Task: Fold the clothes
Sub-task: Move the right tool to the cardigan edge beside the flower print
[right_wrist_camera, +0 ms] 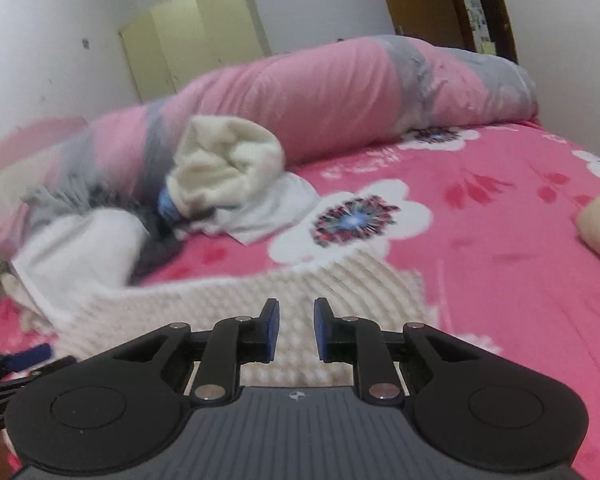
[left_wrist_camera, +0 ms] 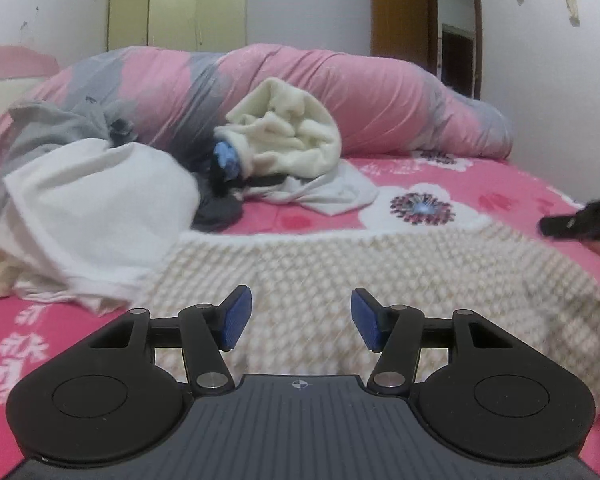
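Cream bobble-textured knit garment (left_wrist_camera: 340, 272) lies flat on the pink flowered bedsheet (left_wrist_camera: 520, 184) at the bed's near edge, below both tools. Left gripper (left_wrist_camera: 301, 318): blue pads spread wide, nothing between them, above the knit. Right gripper (right_wrist_camera: 296, 330): pads apart by a narrow gap, pinching nothing. Heap of white, grey and cream clothes (left_wrist_camera: 100, 200) toward the bed's left side; rolled pink-grey quilt (left_wrist_camera: 380, 92) along the far edge.

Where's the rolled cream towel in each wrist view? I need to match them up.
Left wrist: cream towel upper centre, against the pink-and-grey duvet.
Right wrist: cream towel left of centre, against the same duvet.
Shared landmark: the big white flower print on the sheet, right of the towel.
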Demonstrator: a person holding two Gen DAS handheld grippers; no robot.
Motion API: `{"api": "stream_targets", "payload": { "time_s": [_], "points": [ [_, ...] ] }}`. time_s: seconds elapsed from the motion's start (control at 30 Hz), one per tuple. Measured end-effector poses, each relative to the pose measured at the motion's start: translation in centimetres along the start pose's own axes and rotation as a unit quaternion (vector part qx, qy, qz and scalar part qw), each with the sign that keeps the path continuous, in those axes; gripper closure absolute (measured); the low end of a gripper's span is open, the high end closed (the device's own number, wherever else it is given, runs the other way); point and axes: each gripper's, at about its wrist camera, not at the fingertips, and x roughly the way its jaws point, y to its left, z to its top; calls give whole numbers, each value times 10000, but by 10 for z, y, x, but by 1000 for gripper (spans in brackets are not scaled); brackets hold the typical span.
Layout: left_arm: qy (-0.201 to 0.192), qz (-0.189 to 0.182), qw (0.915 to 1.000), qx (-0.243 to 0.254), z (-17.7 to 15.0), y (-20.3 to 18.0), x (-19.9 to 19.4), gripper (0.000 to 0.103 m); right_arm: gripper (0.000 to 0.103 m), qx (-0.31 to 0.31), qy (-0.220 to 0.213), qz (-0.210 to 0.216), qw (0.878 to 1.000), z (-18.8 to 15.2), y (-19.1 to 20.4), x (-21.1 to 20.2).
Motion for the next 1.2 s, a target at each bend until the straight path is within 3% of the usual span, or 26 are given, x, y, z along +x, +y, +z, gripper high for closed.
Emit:
{"api": "stream_targets", "payload": {
  "time_s": [0.1, 0.17, 0.23, 0.37, 0.47, 0.57, 0.63, 0.73, 0.9, 0.97, 1.03, 1.13, 1.2],
  "points": [
    [579, 269, 9980, 17, -14, 0, 36, 46, 85, -309, 416, -371, 9980, -19, -5, 36],
    [397, 184, 9990, -111, -33, 11, 41, 46, 85, -482, 614, -540, 9955, -32, -12, 53],
    [345, 53, 9993, -116, -33, 15, 32, 46, 83, -281, 746, -595, 9950, -20, -8, 47],
    [301, -136, 9994, -56, -6, 20, 24, 46, 82, -444, 551, -370, 9968, 12, 14, 37],
    [198, -219, 9995, -68, 9, 21, 35, 44, 82, -382, 442, -85, 9983, 25, 23, 52],
    [609, 20, 9980, -157, -3, 25, 69, 44, 80, -303, 726, -74, 9969, 7, 16, 91],
    [334, -97, 9991, -246, -17, 34, 75, 43, 79, -266, 805, -36, 9964, -9, 3, 110],
    [271, -308, 9981, -469, -12, 44, 67, 43, 78, -130, 908, 32, 9958, 5, 0, 103],
    [88, -412, 9971, -635, 19, 44, 65, 43, 77, -246, 542, -109, 9982, 37, 6, 92],
    [151, -16, 9987, -479, 26, 40, 82, 42, 77, -263, 683, -402, 9965, 33, 0, 114],
    [611, 417, 9967, -339, 19, 42, 113, 37, 78, -321, 889, -696, 9931, 15, -9, 141],
    [522, 192, 9954, -776, 7, 56, 119, 35, 78, -86, 846, -567, 9948, 14, -17, 142],
    [533, 167, 9955, -762, 8, 56, 117, 35, 78, -156, 855, -541, 9947, 14, -18, 140]
  ]
}}
